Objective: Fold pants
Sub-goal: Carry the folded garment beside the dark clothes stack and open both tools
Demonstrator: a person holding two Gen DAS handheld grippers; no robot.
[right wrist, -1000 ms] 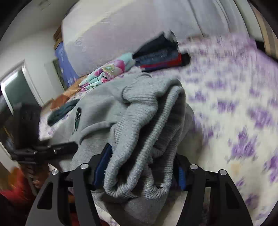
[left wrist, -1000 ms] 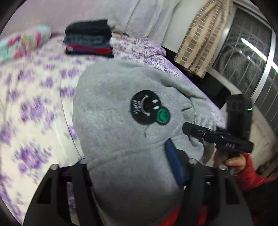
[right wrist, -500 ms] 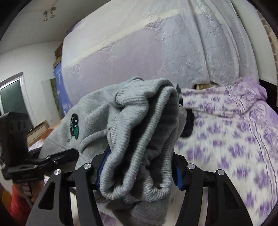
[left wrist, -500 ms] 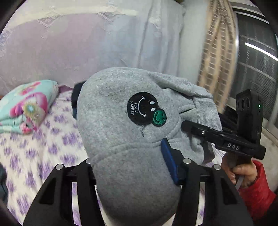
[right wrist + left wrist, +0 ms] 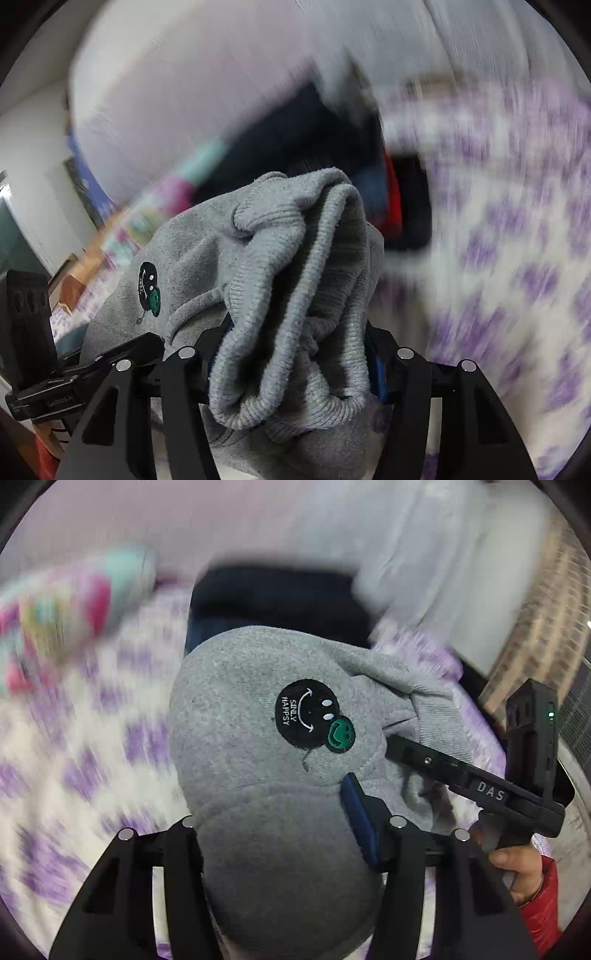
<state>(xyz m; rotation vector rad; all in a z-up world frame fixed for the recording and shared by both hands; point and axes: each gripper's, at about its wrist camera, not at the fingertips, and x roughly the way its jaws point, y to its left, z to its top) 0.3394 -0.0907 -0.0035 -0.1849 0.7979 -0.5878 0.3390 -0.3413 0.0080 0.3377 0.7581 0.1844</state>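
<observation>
Both the left gripper (image 5: pixel 284 834) and right gripper (image 5: pixel 295 354) squeeze the folded gray sweatpants (image 5: pixel 258 738); set them gently, flat and level, on the dark clothes pile (image 5: pixel 273 594).

We see grey pants (image 5: pixel 240 738) bearing a black-and-green smiley patch (image 5: pixel 314 716), a white bed (image 5: pixel 74 775) sheet with purple flowers, and our red sleeve (image 5: pixel 543 904).

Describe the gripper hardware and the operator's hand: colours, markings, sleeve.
Both grippers are matte black, with two broad fingers, silver screw heads and blue pads. The left gripper and the right gripper match. Seen from the left wrist camera, the right unit carries white "DAS" lettering and a green LED. The bare hand wears a red sleeve.
</observation>
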